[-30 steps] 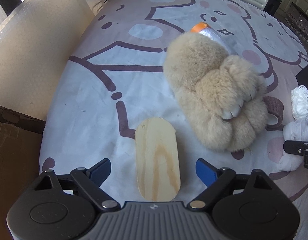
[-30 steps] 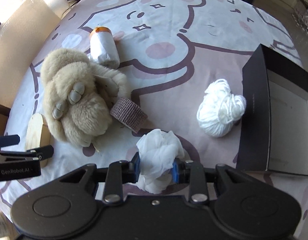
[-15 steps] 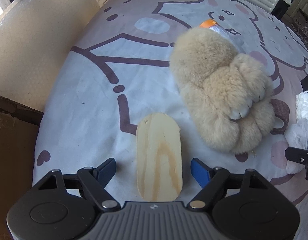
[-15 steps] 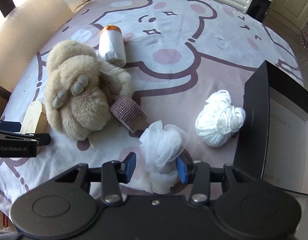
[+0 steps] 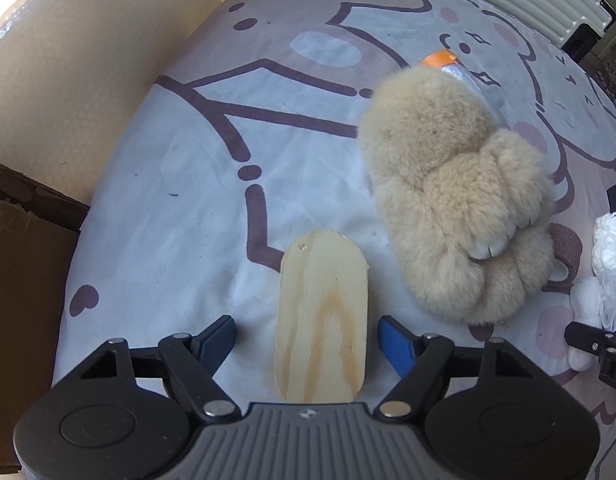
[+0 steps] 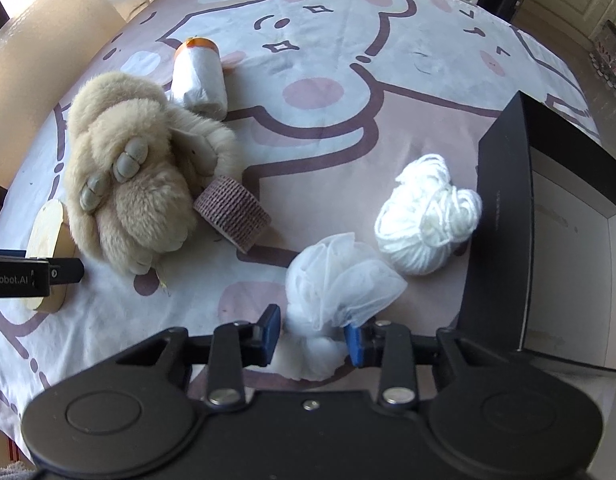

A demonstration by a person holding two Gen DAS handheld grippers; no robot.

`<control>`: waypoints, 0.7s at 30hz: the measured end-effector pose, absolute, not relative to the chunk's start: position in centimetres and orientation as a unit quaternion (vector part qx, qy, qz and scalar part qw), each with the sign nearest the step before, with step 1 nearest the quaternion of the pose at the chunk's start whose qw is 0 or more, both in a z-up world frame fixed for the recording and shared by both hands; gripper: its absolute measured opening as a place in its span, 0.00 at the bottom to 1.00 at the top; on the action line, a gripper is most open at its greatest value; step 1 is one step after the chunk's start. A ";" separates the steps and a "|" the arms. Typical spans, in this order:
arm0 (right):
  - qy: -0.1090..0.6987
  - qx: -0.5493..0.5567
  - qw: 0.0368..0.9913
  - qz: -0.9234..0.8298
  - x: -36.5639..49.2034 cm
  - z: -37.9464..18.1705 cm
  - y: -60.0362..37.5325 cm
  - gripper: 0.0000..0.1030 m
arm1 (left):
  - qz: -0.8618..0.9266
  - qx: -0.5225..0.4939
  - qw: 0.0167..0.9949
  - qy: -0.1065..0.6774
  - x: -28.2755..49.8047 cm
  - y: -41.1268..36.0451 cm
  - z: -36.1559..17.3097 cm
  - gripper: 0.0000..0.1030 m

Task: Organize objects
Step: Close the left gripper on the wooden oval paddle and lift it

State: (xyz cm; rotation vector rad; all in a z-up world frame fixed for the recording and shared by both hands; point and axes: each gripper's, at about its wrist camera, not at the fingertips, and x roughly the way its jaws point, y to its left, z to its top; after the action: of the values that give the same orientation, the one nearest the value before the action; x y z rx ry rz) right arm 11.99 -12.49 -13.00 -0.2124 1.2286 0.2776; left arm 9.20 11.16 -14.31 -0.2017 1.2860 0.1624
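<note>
My left gripper (image 5: pixel 308 338) is open, its blue pads on either side of an oval wooden board (image 5: pixel 321 316) lying flat on the cloth, not touching it. My right gripper (image 6: pixel 312 334) is open around a white mesh bath pouf (image 6: pixel 339 280) that rests on the cloth between the pads. A beige plush paw slipper (image 6: pixel 136 184) lies left of it and shows in the left wrist view (image 5: pixel 459 208). A brown bandage roll (image 6: pixel 232 212), a white yarn ball (image 6: pixel 425 216) and a white roll with an orange end (image 6: pixel 198 76) lie around.
An open black box (image 6: pixel 543 232) stands at the right edge of the table. A cartoon-bear tablecloth (image 6: pixel 347 80) covers the table. A pale bubble-wrap roll (image 5: pixel 68 76) and a brown cardboard box (image 5: pixel 24 280) stand along the left edge.
My right gripper has opened and let go of the white pouf, which has puffed out. My left gripper has shifted slightly around the wooden board and stays open.
</note>
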 end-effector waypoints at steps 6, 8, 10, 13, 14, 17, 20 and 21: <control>0.574 -0.091 0.801 0.141 11.9 -12.7 -12.5 0.29 | 0.066 -0.085 0.791 0.602 9.2 11.0 -14.0 0.52; 0.572 -0.091 0.802 0.146 11.8 -12.5 -12.4 0.29 | 0.061 -0.083 0.791 0.603 9.0 10.7 -13.7 0.44; 0.568 -0.090 0.804 0.151 11.7 -12.3 -12.3 0.29 | 0.059 -0.082 0.790 0.604 8.9 10.6 -13.6 0.44; 0.562 -0.091 0.807 0.158 11.5 -11.9 -12.3 0.29 | 0.057 -0.086 0.790 0.605 8.6 10.5 -13.4 0.44; 0.560 -0.090 0.808 0.161 11.4 -11.7 -12.4 0.29 | 0.057 -0.087 0.791 0.603 8.5 10.4 -13.2 0.44; 0.555 -0.088 0.810 0.166 11.2 -11.2 -12.5 0.29 | 0.056 -0.086 0.795 0.598 8.3 10.3 -12.6 0.44; 0.550 -0.086 0.813 0.170 11.0 -10.7 -12.6 0.29 | 0.056 -0.084 0.799 0.592 8.0 10.2 -11.8 0.44; 0.548 -0.086 0.815 0.171 10.9 -10.5 -12.7 0.29 | 0.056 -0.083 0.801 0.590 7.8 10.2 -11.6 0.44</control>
State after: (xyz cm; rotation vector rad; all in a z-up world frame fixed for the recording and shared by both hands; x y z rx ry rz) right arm 10.93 -12.70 -10.53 -0.1828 1.1683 0.3659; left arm 7.82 10.25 -11.57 -0.1784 1.2658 0.1210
